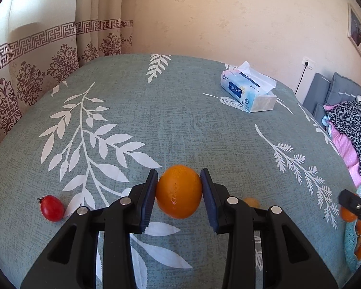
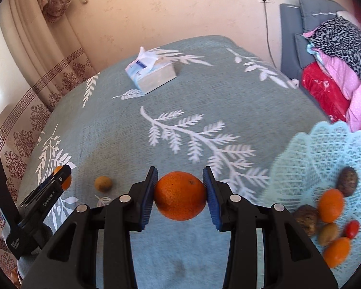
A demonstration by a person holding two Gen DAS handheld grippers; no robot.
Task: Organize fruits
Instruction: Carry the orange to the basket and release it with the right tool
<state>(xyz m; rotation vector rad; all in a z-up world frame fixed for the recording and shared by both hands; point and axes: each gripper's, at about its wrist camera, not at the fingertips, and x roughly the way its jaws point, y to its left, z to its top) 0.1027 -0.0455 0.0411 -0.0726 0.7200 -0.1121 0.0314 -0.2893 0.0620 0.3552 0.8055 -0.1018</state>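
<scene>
My left gripper (image 1: 178, 178) is shut on a smooth orange (image 1: 178, 191) and holds it above the leaf-print cloth. A red cherry tomato (image 1: 52, 208) lies on the cloth to its left. My right gripper (image 2: 179, 175) is shut on a darker, dimpled orange (image 2: 180, 195). A light-blue mesh basket (image 2: 325, 149) sits at the right with several fruits in it, among them an orange (image 2: 330, 205) and a small red tomato (image 2: 351, 228). A small tan fruit (image 2: 103, 183) lies on the cloth left of my right gripper. The left gripper also shows at the left in the right wrist view (image 2: 60, 177).
A tissue box (image 1: 249, 89) stands at the far side of the table. A curtain (image 1: 36, 67) hangs at the left. A bed with piled clothes (image 2: 337, 55) is at the right, past the table edge.
</scene>
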